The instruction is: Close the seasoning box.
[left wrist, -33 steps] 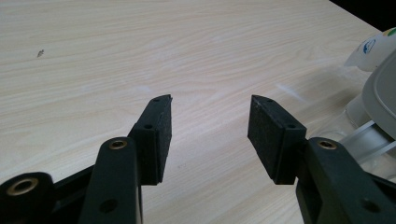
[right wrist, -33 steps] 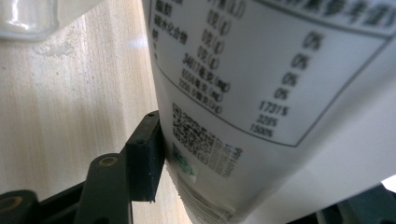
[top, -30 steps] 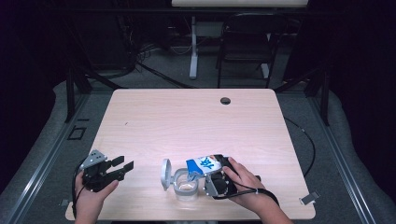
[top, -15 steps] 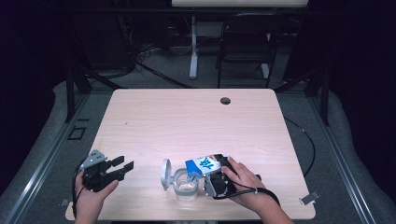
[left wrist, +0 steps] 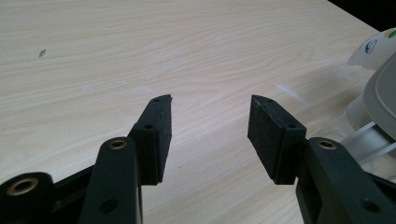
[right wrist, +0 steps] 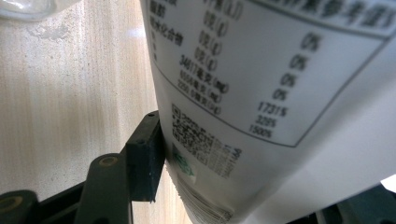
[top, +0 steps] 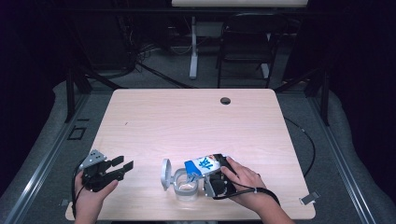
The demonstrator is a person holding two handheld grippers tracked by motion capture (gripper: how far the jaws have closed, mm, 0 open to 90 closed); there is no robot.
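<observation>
A blue and white pouch (top: 201,165) lies tilted in my right gripper (top: 211,173), its mouth pointing down over a clear container (top: 187,190) near the table's front edge. The container's grey lid (top: 165,173) stands flipped open on its left side. In the right gripper view the pouch (right wrist: 261,93) and its printed label sit between the jaws, with the left pad (right wrist: 144,154) pressed against it. My left gripper (top: 125,162) hovers at the front left, open with nothing in it, and its pads (left wrist: 161,135) point toward the container (left wrist: 369,135) and lid (left wrist: 385,93).
The light wooden table (top: 187,121) has a round cable hole (top: 225,101) near its far edge. Behind the table a chair (top: 245,42) and a white stand (top: 193,46) sit in the dark. Bare tabletop stretches between the two grippers and beyond them.
</observation>
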